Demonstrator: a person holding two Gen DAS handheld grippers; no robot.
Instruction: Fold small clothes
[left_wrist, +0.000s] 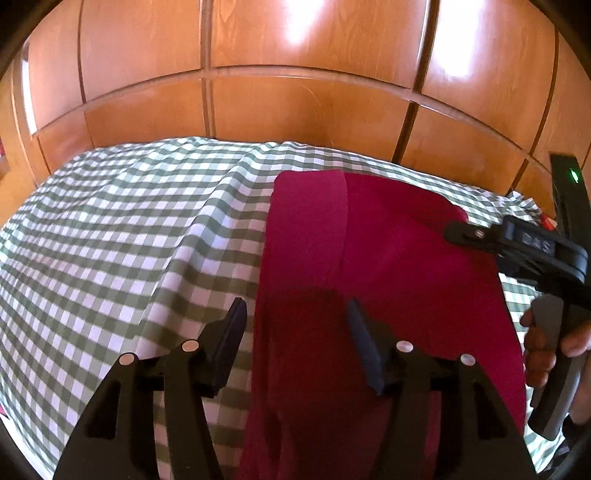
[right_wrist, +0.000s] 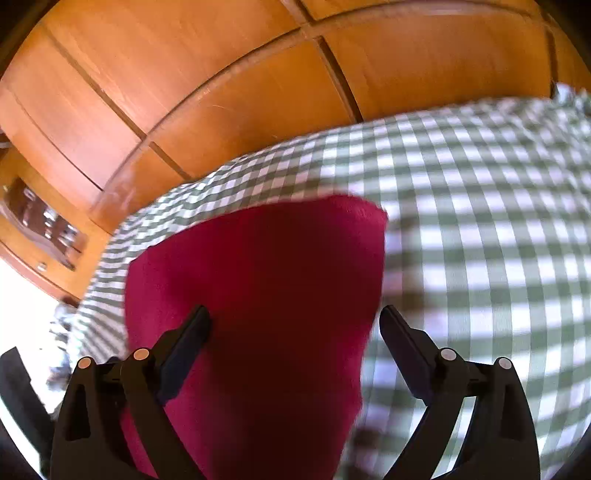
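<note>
The red garment (left_wrist: 369, 280) lies flat on the green-and-white checked cloth (left_wrist: 129, 229), and every place here is given from it. Its long axis runs from the near edge, under the tools, away toward the wooden panelled wall (left_wrist: 295, 110) behind the cloth. A lengthwise seam or fold edge runs the same way, nearer the garment's left side, so it looks already narrowed once, though that is a judgement.

The left gripper (left_wrist: 295, 321) hangs over the garment's near left edge with its jaws parted: one finger sits over the checked cloth just off the edge, the other over the red fabric. Nothing is pinched; the fabric lies slack between them.

The right gripper (right_wrist: 295, 325) stands spread wide above the garment's near right part, one finger over red fabric and the other just past the right edge over the cloth. It grips nothing either. In the left wrist view its tip reaches over the garment's far right corner, and a hand (left_wrist: 546, 343) holds its handle beside the right edge.

Both tools straddle opposite long edges at the near end, so neither is clearly nearer. The next fold probably carries the near end toward the far end along the long axis.
</note>
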